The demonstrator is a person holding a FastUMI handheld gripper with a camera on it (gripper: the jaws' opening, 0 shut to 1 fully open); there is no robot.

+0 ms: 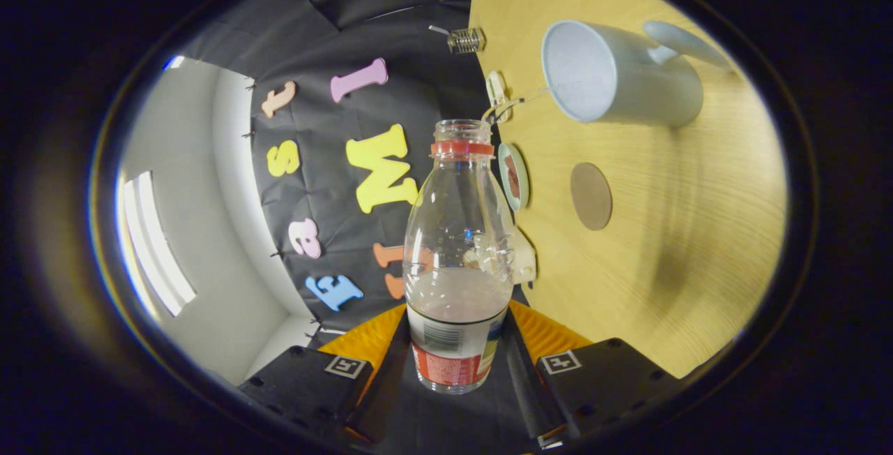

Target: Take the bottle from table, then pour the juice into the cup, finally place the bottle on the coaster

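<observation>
My gripper (455, 350) is shut on a clear plastic bottle (457, 252), both fingers pressing on its labelled lower part. The bottle has no cap, a red ring around its neck, and pale juice filling about its lower third. The whole view is rolled, so the wooden table (670, 287) stands on edge to the right of the bottle. A light grey cup (617, 75) with a handle sits on that table beyond the bottle's mouth, its opening facing the bottle. A round brown coaster (591, 196) lies on the table between the cup and my fingers.
A small round disc with a teal rim (514, 176) sits at the table's edge right beside the bottle's shoulder. A white clip (497, 95) and a metal spring clamp (465, 40) hold the black cloth at the table's far edge. A white wall is at the left.
</observation>
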